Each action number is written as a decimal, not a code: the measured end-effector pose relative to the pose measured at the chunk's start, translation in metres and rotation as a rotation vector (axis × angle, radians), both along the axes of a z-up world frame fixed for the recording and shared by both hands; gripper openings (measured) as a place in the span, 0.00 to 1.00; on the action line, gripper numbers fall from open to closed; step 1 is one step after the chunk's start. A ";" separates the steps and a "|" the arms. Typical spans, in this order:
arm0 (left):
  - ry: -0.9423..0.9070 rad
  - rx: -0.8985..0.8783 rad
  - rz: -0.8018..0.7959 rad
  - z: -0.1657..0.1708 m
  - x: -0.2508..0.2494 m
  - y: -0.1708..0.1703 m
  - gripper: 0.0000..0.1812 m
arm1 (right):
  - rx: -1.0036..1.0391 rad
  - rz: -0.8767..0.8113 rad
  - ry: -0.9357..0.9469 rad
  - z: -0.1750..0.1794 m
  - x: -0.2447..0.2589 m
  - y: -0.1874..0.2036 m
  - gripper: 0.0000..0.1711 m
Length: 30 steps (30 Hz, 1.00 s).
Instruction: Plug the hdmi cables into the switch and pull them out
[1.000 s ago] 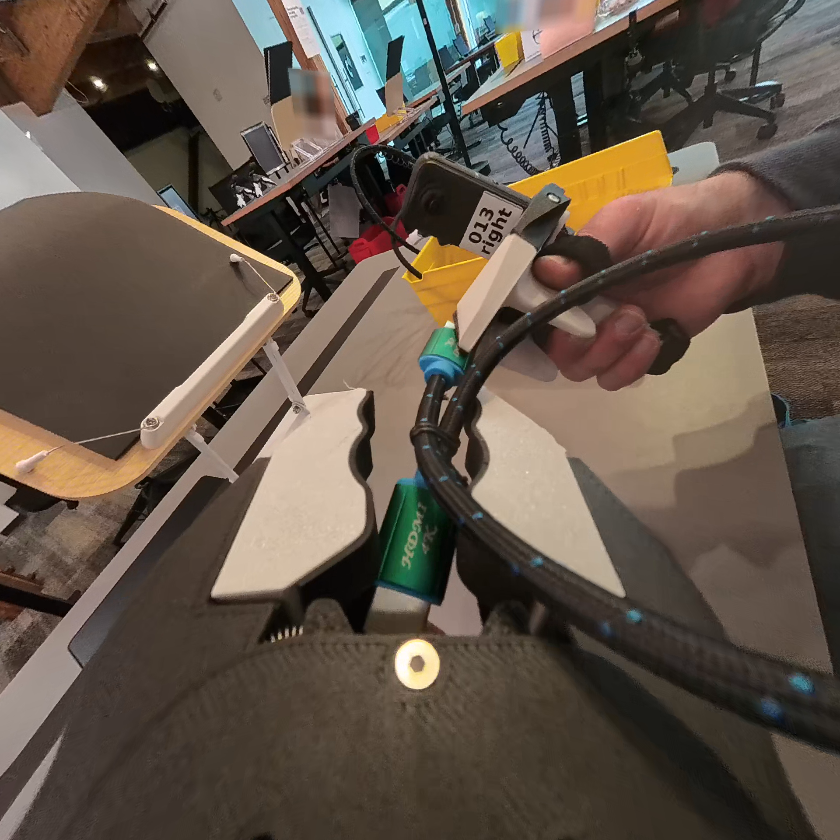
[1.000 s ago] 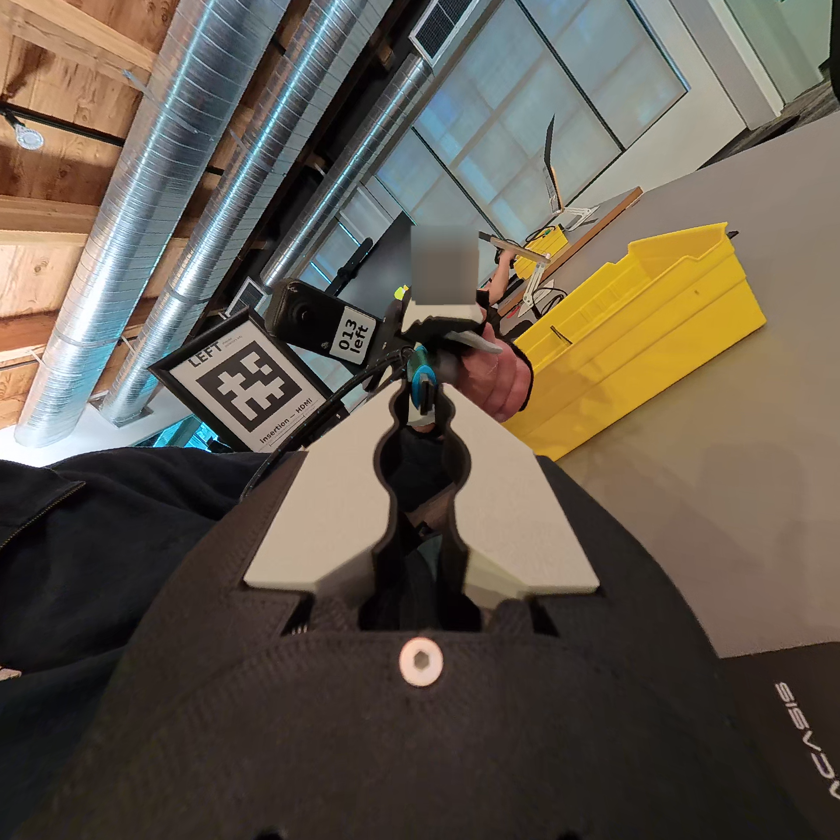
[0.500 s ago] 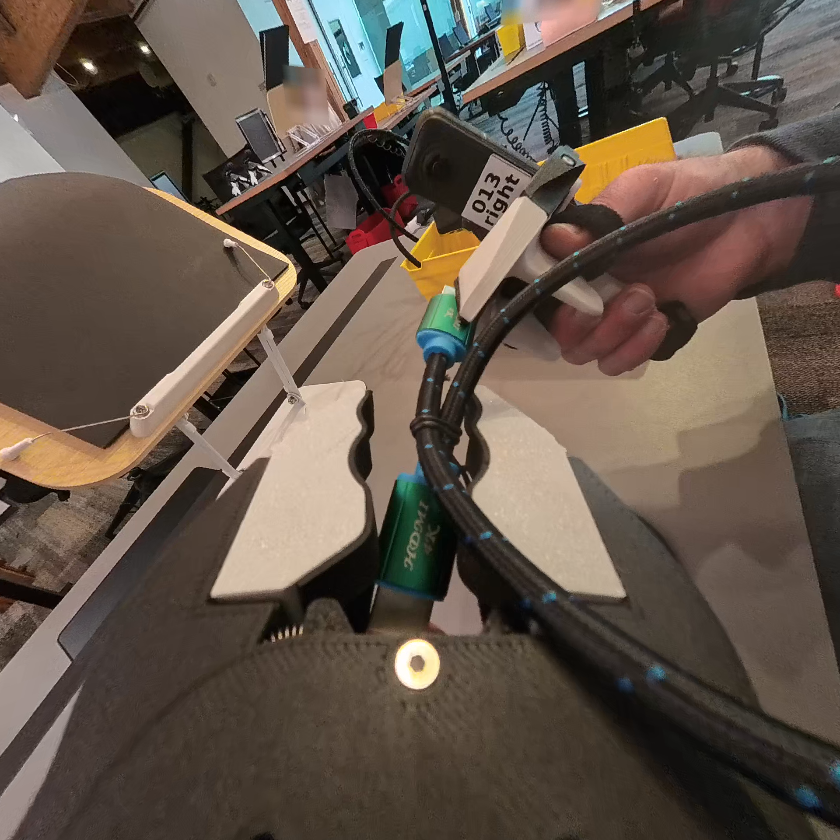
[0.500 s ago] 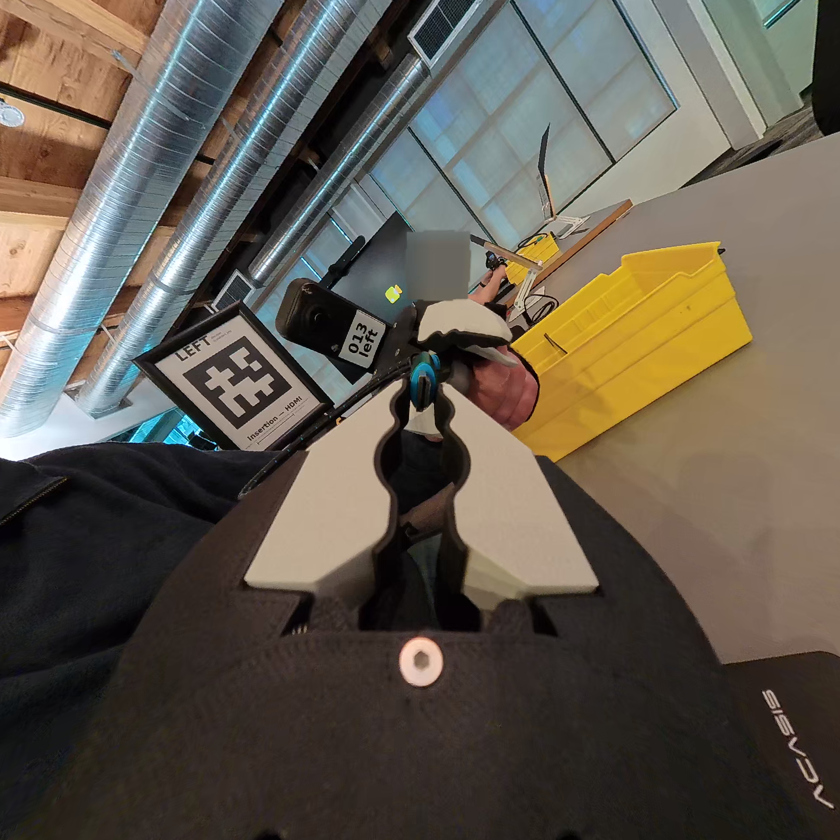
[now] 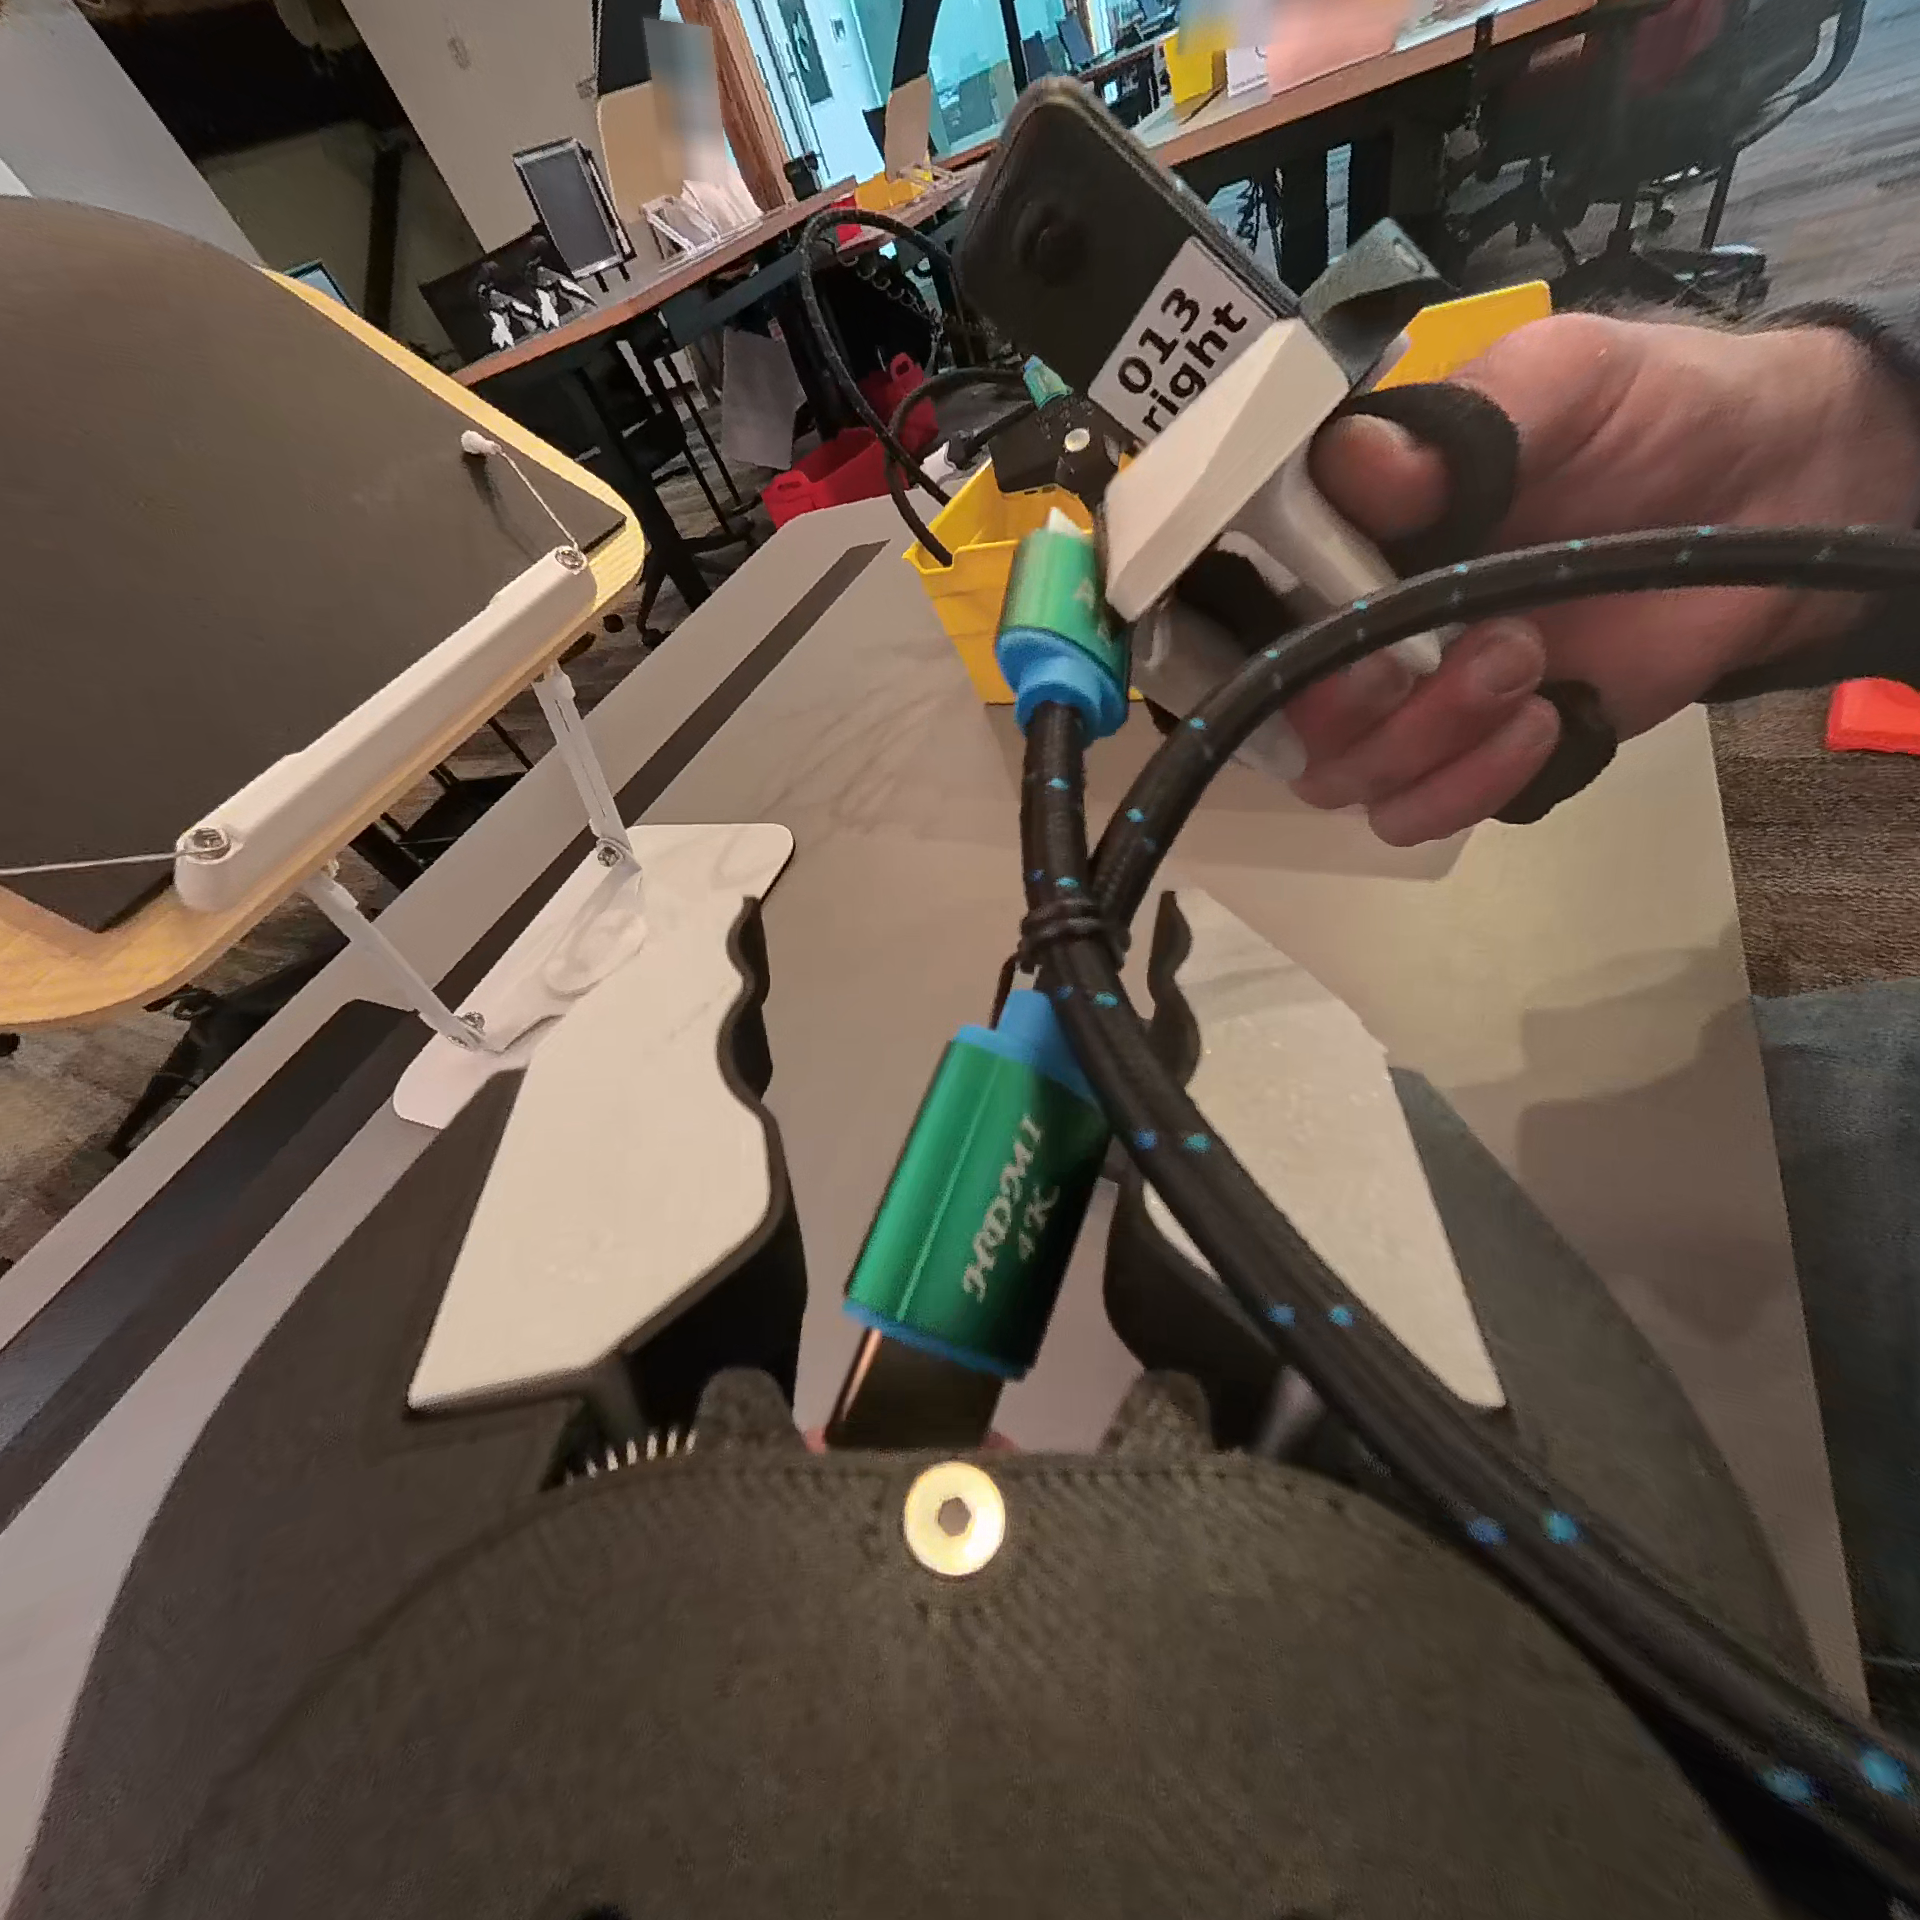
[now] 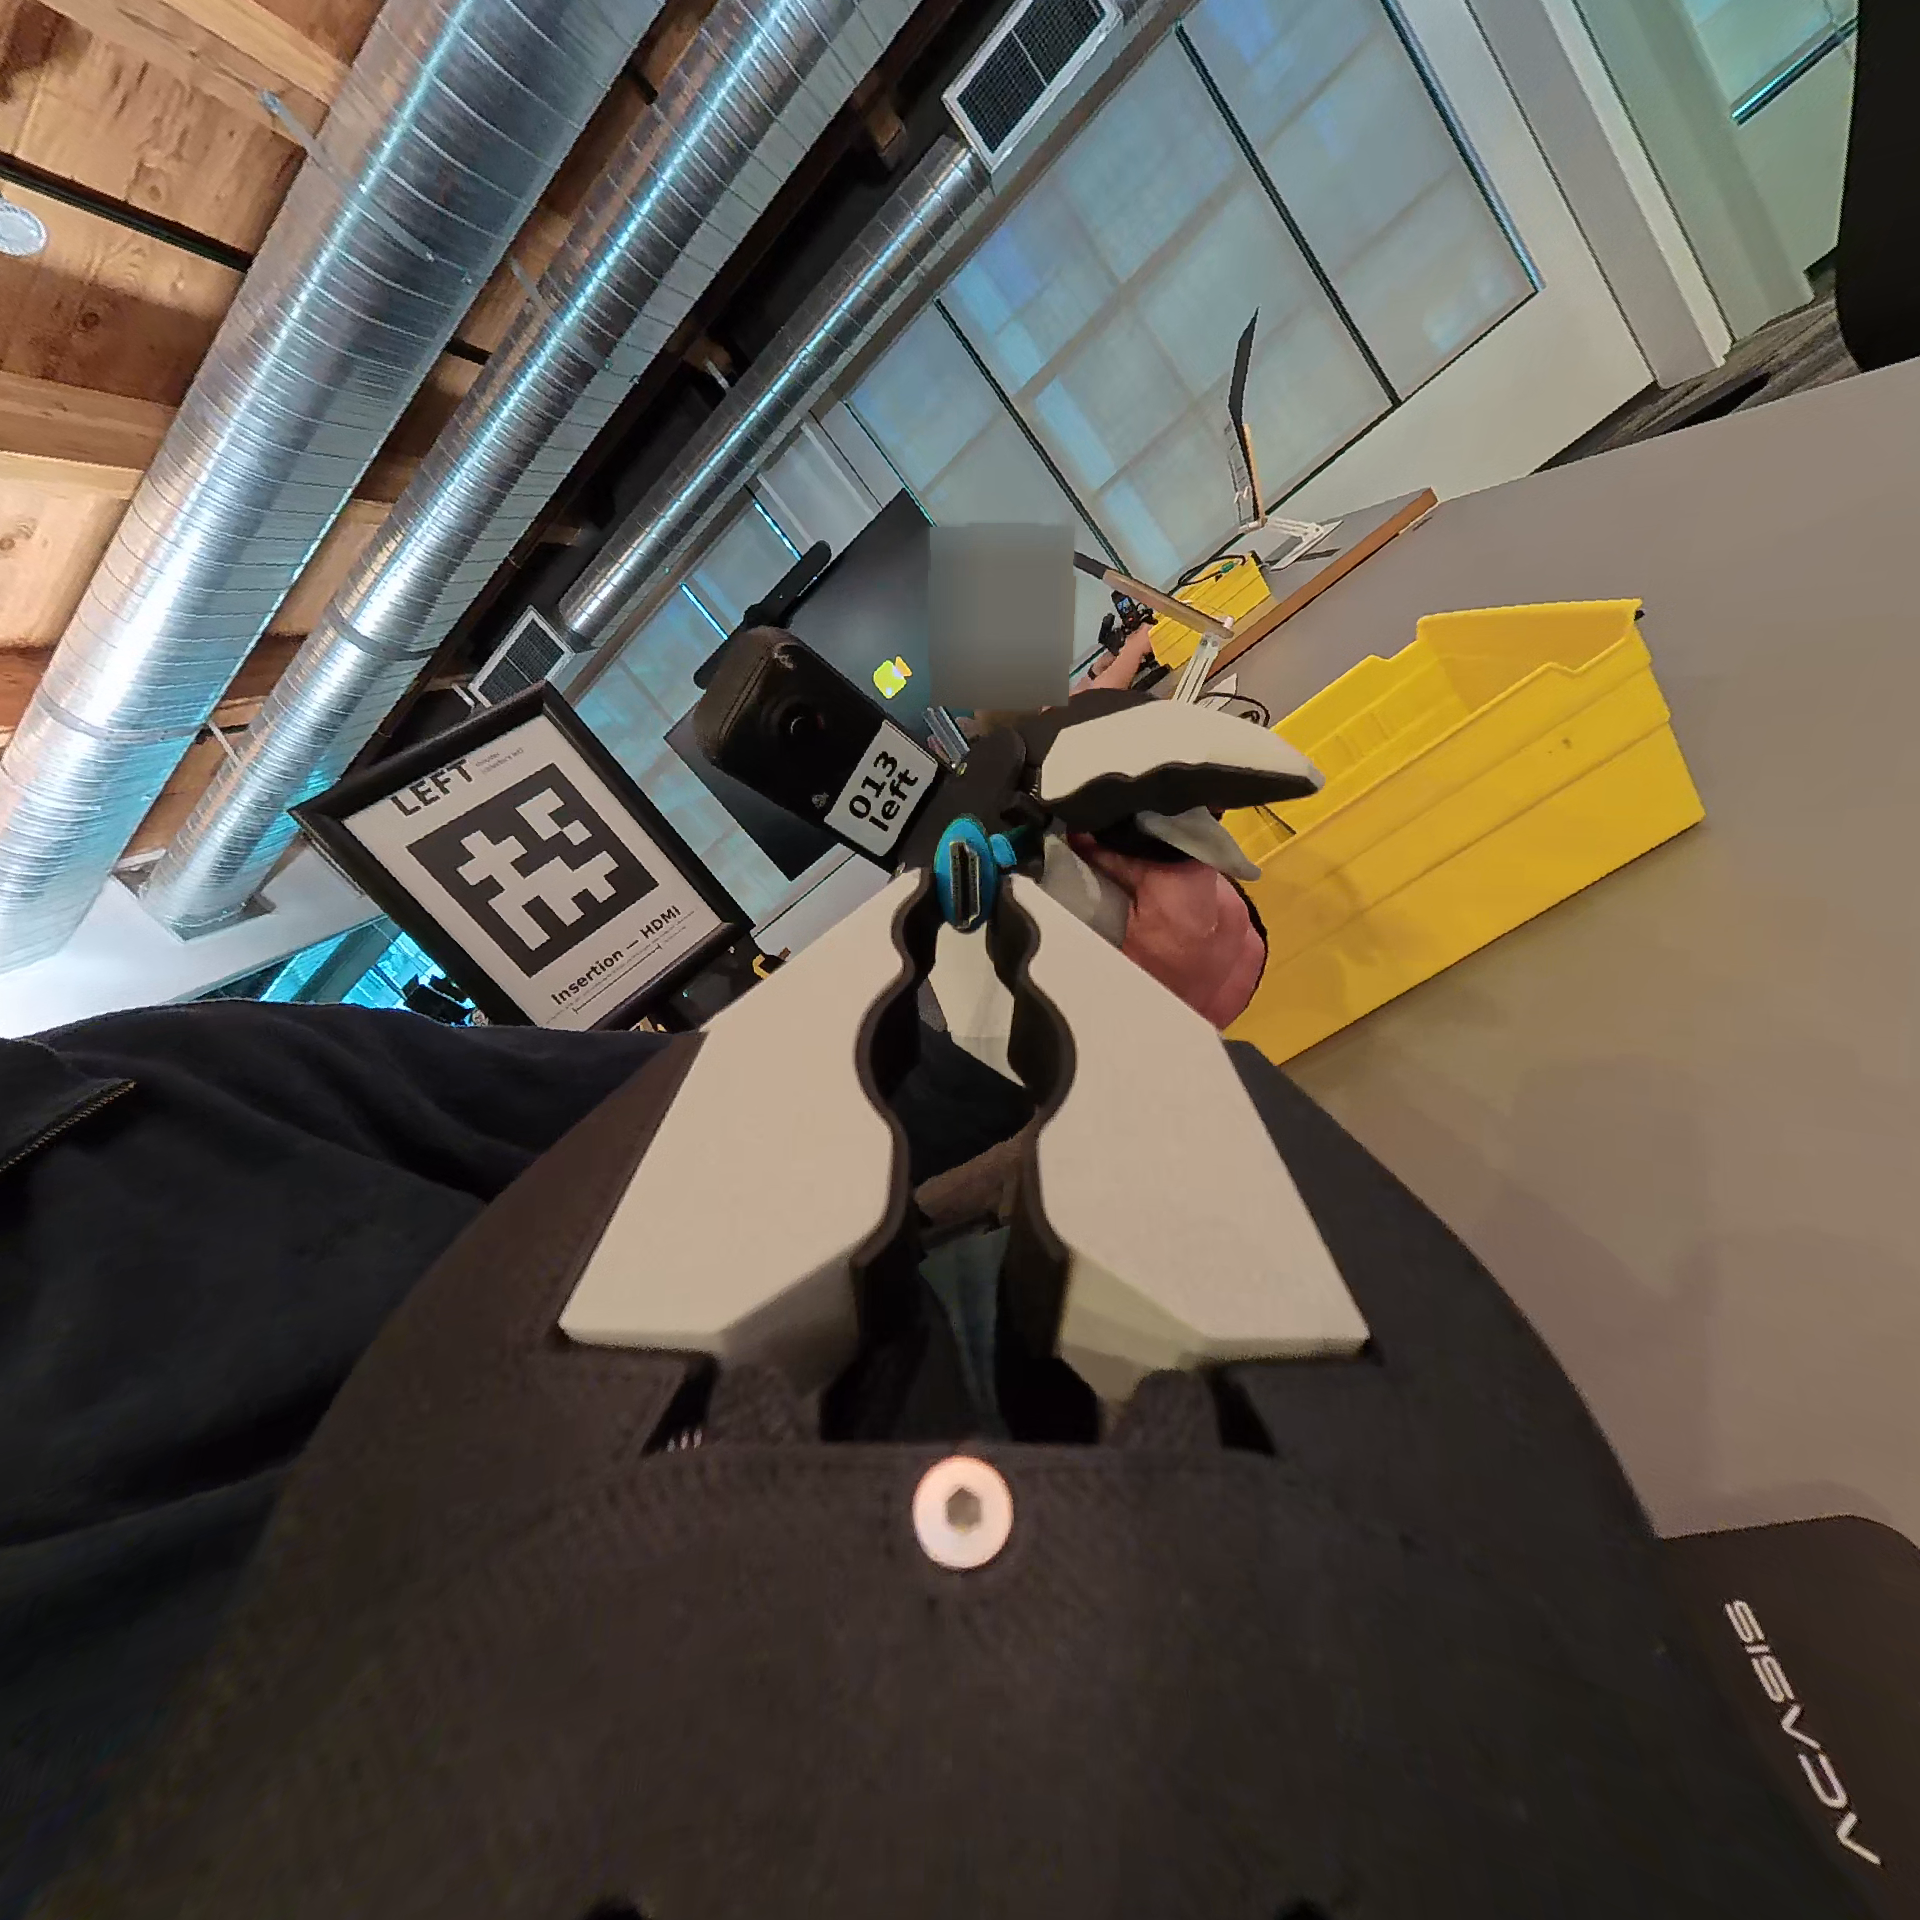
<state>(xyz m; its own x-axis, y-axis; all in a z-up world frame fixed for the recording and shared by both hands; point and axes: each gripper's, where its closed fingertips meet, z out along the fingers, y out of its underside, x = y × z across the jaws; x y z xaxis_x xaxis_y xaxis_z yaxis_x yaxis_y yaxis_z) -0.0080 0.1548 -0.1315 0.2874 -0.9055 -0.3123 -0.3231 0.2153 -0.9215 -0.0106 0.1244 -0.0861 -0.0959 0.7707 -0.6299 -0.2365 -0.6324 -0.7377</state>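
Above the bench's (image 5: pixel 1558 1039) near edge: our left gripper (image 5: pixel 961 1049) gapes around one green plug (image 5: pixel 971 1210); our right gripper (image 6: pixel 966 909) clamps the other plug (image 5: pixel 1060 613), presumably untangling the cable (image 5: pixel 1247 1247).

The braided cable (image 5: pixel 1455 1382) is cut off at the right edge; the near plug's (image 5: pixel 971 1226) tip is hidden behind the tool's body.

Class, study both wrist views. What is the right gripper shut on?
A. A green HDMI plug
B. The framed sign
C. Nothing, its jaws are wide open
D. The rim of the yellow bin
A: the right gripper pinches the plug at its fingertips, and the left wrist view shows that plug's green shell held at those fingers, above the table.
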 end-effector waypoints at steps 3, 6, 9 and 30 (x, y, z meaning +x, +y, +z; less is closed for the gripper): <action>0.011 0.000 0.002 -0.002 0.002 -0.001 0.40 | 0.014 -0.012 -0.001 0.003 0.002 0.001 0.05; 0.003 0.003 0.003 -0.002 0.003 -0.001 0.39 | 0.012 -0.010 0.005 0.004 0.002 0.000 0.05; -0.001 0.021 0.001 0.000 0.004 -0.003 0.36 | -0.001 -0.011 0.005 0.002 0.003 0.001 0.05; 0.011 0.101 0.026 0.009 0.002 -0.003 0.26 | -0.017 -0.013 0.005 0.005 -0.001 0.000 0.05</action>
